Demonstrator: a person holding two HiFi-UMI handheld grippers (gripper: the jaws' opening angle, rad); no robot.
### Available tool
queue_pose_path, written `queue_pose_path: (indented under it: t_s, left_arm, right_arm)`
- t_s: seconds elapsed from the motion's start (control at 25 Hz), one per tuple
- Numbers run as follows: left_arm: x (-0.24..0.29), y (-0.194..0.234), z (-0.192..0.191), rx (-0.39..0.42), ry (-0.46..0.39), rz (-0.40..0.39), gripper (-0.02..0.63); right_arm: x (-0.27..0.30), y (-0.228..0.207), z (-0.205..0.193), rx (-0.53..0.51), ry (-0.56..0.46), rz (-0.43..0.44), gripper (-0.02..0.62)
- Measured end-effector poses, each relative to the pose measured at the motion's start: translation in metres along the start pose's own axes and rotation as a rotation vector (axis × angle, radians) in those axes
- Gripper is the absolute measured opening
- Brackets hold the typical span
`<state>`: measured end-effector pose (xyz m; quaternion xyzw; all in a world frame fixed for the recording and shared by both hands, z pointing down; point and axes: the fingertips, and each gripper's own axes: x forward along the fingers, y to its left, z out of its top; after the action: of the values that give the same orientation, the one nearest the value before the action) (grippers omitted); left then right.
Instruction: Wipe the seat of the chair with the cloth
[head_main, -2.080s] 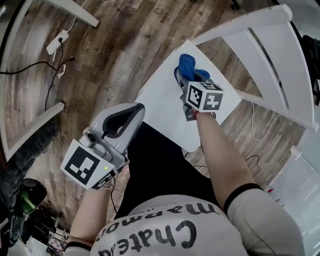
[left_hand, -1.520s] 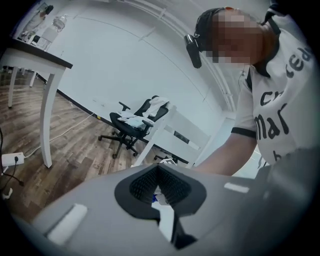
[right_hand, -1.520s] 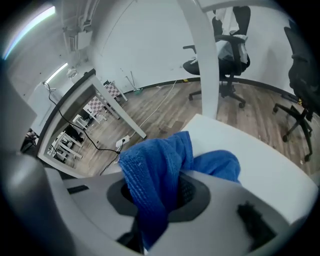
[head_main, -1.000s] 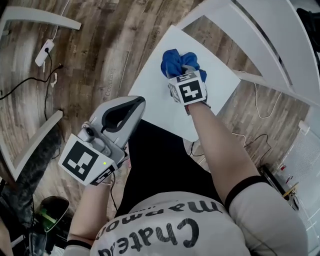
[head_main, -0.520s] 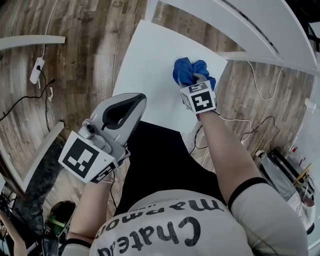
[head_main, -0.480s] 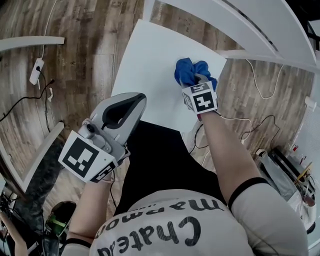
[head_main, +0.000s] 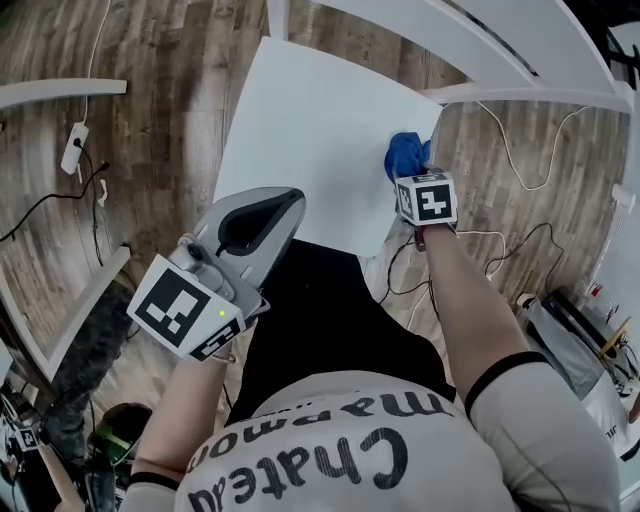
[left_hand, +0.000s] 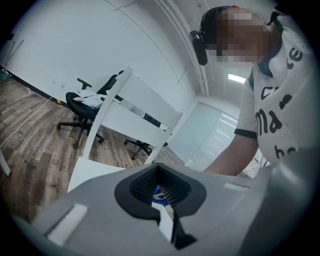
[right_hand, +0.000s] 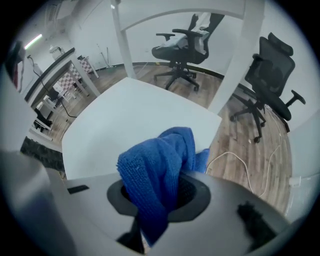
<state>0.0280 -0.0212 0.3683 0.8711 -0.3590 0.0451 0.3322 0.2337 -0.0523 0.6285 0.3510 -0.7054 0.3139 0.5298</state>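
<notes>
While the jaws of the right gripper (right_hand: 159, 202) are pinching a bunched blue cloth (right_hand: 156, 167) firmly between them, folds of the fabric are spilling up out of the dark pads and draping forward toward the chair. From the head view, this right gripper (head_main: 406, 166) is pointing down at the white seat (head_main: 310, 120), and the cloth (head_main: 403, 154) is sitting at the seat's right edge, close to its far right corner and seemingly pressing on the surface there. In the right gripper view, the seat (right_hand: 125, 115) is spreading out ahead of the cloth, with the white backrest (right_hand: 186, 14) arching above it and two black office chairs (right_hand: 182, 44) standing on the floor behind. The left gripper (left_hand: 161, 189) is holding its jaws together with nothing gripped, only a small diamond-shaped gap showing between the ribbed pads. In the head view this left gripper (head_main: 266, 212) is hovering above the near edge of the seat, well apart from the cloth, over the person's black trousers (head_main: 320, 320). White cables (head_main: 505, 130) are trailing over the wooden floor (head_main: 150, 110) to the right of the chair, and a white power strip (head_main: 72, 148) is lying at the left.
</notes>
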Motion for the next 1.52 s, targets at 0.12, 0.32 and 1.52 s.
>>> queue_pose_path:
  t_s: [0.12,0.32,1.52]
  left_arm:
    - [-0.004,-0.006,0.004,0.011,-0.003,-0.004,0.002]
    - [-0.026,0.011,0.007,-0.044,-0.045,0.037,0.002]
    - [-0.121,0.066,-0.036,-0.178,-0.177,0.204,0.002]
  right_arm:
    - [-0.007,0.000,-0.002,0.052,0.005,0.008,0.094]
    - [-0.002,0.044,0.014,0.034,-0.018,0.080,0.094]
    - [0.055,0.297,0.137,-0.071,-0.048,0.636,0.089]
